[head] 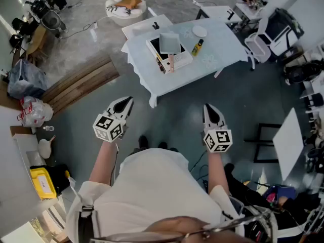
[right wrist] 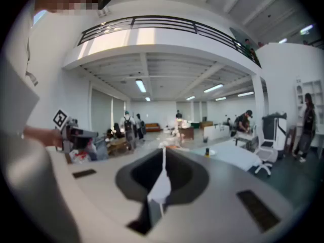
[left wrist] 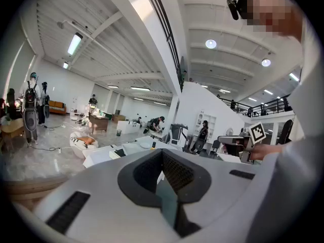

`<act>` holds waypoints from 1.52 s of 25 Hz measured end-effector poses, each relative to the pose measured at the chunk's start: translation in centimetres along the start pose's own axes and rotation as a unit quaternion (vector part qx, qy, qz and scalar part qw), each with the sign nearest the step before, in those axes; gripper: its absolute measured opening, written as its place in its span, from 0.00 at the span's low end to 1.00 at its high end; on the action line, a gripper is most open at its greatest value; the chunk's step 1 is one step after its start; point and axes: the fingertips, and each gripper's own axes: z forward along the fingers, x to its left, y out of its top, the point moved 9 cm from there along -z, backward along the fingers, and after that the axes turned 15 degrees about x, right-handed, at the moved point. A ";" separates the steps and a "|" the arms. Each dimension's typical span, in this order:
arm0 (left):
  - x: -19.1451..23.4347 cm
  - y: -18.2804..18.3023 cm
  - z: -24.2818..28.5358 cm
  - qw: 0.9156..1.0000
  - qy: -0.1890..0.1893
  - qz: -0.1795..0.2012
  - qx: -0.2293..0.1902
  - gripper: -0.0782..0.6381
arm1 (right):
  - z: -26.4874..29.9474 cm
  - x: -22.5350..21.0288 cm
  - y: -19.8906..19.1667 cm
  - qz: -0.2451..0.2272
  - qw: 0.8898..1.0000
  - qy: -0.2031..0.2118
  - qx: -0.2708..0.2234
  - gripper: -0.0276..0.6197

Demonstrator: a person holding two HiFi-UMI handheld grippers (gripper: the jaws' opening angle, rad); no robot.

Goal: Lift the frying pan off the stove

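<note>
Head view: much is too small to read. On the white table [head: 223, 52] stands a boxy white unit with a dark top, taken to be the stove [head: 177, 61]. A grey squarish item [head: 169, 42] lies on that top. Whether it is the frying pan cannot be told at this size. The unit sits near the middle of the table, well apart from both grippers. The person's hands are mostly hidden beneath the grippers' marker cubes, and the lower edge of the view cuts off the torso.

Count on the table:
- one stove unit
- one yellow bottle with a dark cap [head: 197, 47], just beside the unit
- one round white dish [head: 199, 31]

Off the table:
- one white office chair [head: 257, 45]
- one yellow box [head: 43, 182]
- a run of wooden boards [head: 81, 85]

Grippers: two, held in the air in front of the person's white shirt, each with one cube of black-and-white square markers.
- The left gripper [head: 125, 103] has its jaws pressed together, with nothing between them.
- The right gripper [head: 209, 109] is likewise fully closed and empty.

In the gripper views the shells are smooth pale plastic. The jaw recess is dark, and in the left gripper view it looks ribbed. Several distant people appear there, too small to describe.
</note>
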 end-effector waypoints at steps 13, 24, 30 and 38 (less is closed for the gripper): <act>-0.6 -0.1 0.7 1.000 0.000 -0.004 0.003 0.15 | -0.1 -0.8 -0.1 0.003 1.000 0.006 -0.004 0.10; -3.2 -0.5 1.5 1.000 0.022 -0.009 -0.004 0.15 | -0.2 -2.2 -0.6 -0.046 0.998 0.034 0.006 0.10; -4.9 -0.9 2.1 0.999 0.041 -0.009 -0.003 0.15 | 0.0 -4.0 -0.6 -0.044 0.997 0.057 0.003 0.10; -7.0 -1.3 3.2 0.999 0.048 -0.006 -0.003 0.15 | 0.1 -5.6 -1.1 -0.041 0.997 0.071 0.004 0.10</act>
